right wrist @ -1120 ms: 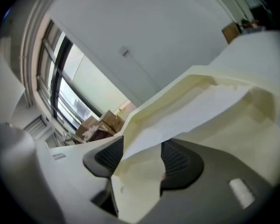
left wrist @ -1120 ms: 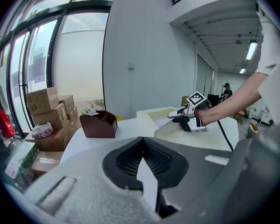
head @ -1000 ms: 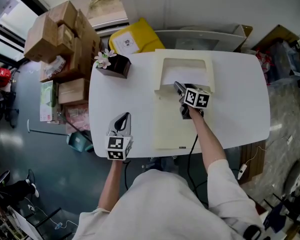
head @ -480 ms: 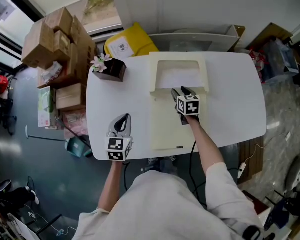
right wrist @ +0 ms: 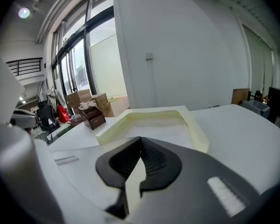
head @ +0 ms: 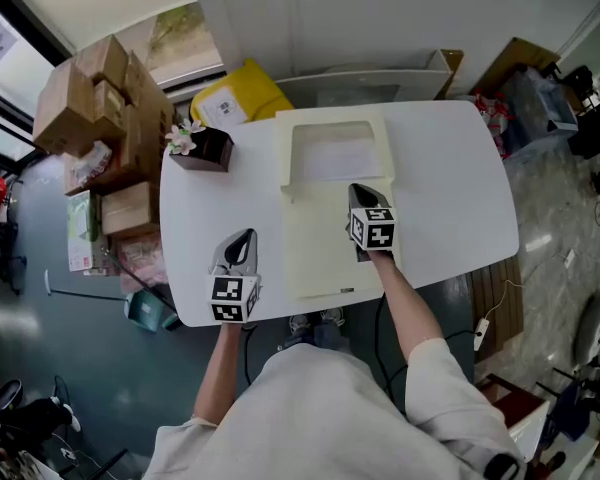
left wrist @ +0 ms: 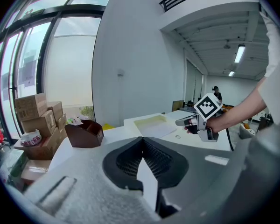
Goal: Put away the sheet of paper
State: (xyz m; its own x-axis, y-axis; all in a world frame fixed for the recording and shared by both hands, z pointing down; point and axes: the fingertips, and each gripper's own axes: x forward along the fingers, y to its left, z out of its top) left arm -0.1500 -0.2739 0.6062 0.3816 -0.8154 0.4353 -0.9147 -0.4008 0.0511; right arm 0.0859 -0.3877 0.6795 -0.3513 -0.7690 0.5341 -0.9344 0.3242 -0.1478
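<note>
A white sheet of paper [head: 335, 157] lies flat inside the cream tray [head: 292, 168] at the far middle of the white table [head: 440, 188]. A flat cream flap [head: 315, 248] runs from the tray toward me. My right gripper [head: 358, 194] hangs over that flap just short of the tray's near edge, jaws shut with nothing between them. In the right gripper view the paper [right wrist: 164, 128] and tray [right wrist: 198, 134] lie just beyond the shut right gripper [right wrist: 141, 139]. My left gripper [head: 242, 239] rests at the table's near left, shut and empty, and is also shown in its own left gripper view [left wrist: 142, 139].
A brown holder with flowers [head: 202, 148] stands at the table's far left corner. Stacked cardboard boxes [head: 80, 78] and a yellow bag [head: 235, 96] sit on the floor beyond the table's left side. More clutter lies off the right edge [head: 540, 98].
My right gripper has shut its jaws and drawn back a little from the tray's near edge toward me. The left gripper has stayed where it was.
</note>
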